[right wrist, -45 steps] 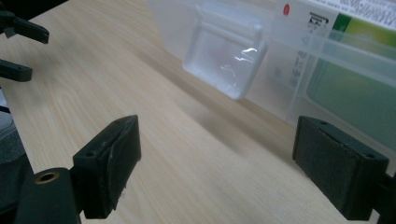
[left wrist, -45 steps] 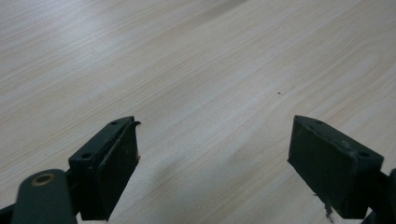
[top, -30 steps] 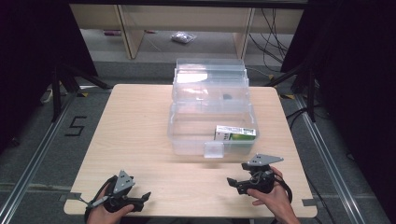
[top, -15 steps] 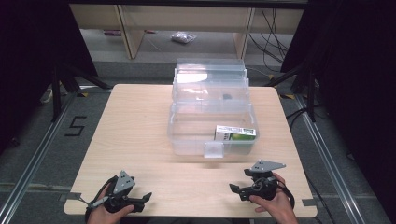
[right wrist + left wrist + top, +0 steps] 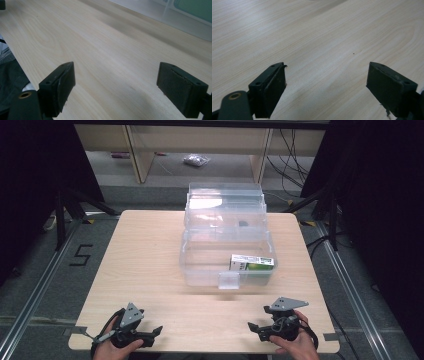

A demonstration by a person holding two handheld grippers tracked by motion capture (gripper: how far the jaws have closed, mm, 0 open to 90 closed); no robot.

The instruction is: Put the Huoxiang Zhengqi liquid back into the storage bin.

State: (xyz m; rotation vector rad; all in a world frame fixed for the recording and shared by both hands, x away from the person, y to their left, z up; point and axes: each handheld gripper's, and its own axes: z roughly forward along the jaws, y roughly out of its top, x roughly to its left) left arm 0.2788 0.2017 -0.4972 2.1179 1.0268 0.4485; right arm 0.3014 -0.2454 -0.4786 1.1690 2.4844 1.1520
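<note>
Low in the high view, near the bottom edge: left gripper [image 5: 150, 336] at lower left, right gripper [image 5: 255, 330] at lower right, each in a hand, both resting on the table [image 5: 145, 255] and well apart. Left hand [image 5: 112, 347] and right hand [image 5: 295, 345] entering from the bottom of the frame. Jaws of both spread wide, gripping nothing, bare wood between them in both gripper views. At centre frame, above the grippers: clear box [image 5: 226, 247], lid up toward the top of the frame, latch tab at its lower wall. Inside, at the box's lower right: green-and-white carton [image 5: 252, 263], lying flat against the near wall. Upper right of the right gripper view: box wall [image 5: 160, 13] and carton [image 5: 197, 7], blurred, apart from the jaws.
</note>
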